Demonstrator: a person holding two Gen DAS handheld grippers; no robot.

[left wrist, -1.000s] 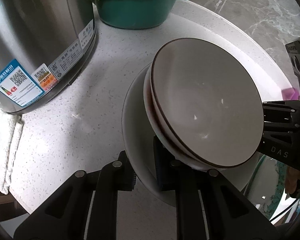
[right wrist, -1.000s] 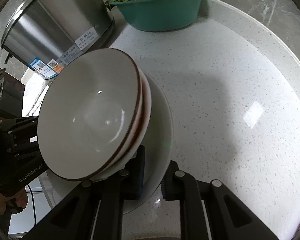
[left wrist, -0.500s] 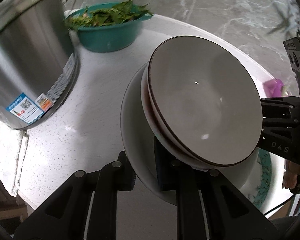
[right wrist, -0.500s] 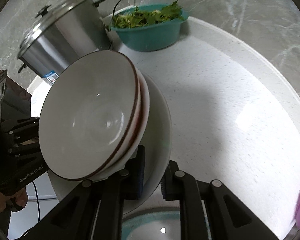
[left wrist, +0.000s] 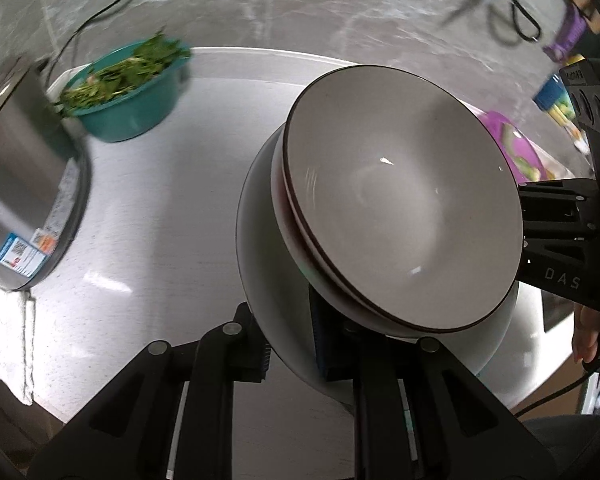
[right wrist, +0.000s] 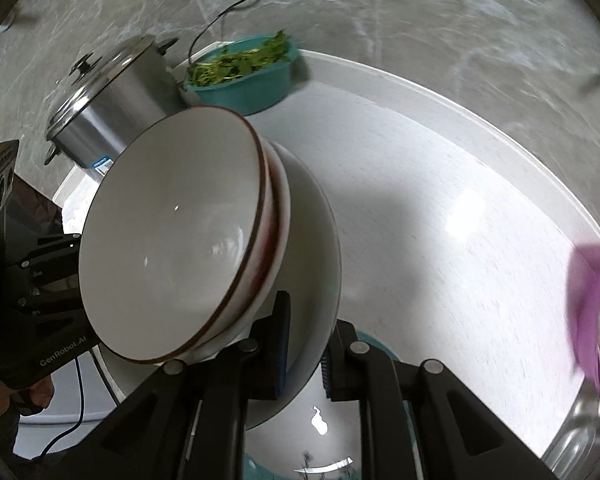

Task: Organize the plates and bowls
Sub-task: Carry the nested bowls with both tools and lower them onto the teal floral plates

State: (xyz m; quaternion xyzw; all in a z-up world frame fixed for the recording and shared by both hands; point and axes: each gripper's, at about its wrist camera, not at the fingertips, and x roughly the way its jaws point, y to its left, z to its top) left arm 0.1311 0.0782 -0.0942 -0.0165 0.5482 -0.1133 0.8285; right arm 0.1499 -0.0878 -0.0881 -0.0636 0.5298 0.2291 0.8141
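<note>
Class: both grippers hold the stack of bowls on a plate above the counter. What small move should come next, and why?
Probably keep carrying the stack level, both grips tight. The left gripper and right gripper clamp opposite edges of the plate, with the bowls loose on it and the counter well below. Tilting could slide them off.

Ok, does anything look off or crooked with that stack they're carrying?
Nothing is spilled or broken. The brown-rimmed bowls sit off-centre on the white plate, crowding one rim, while the left gripper and right gripper pinch opposite plate edges.
</note>
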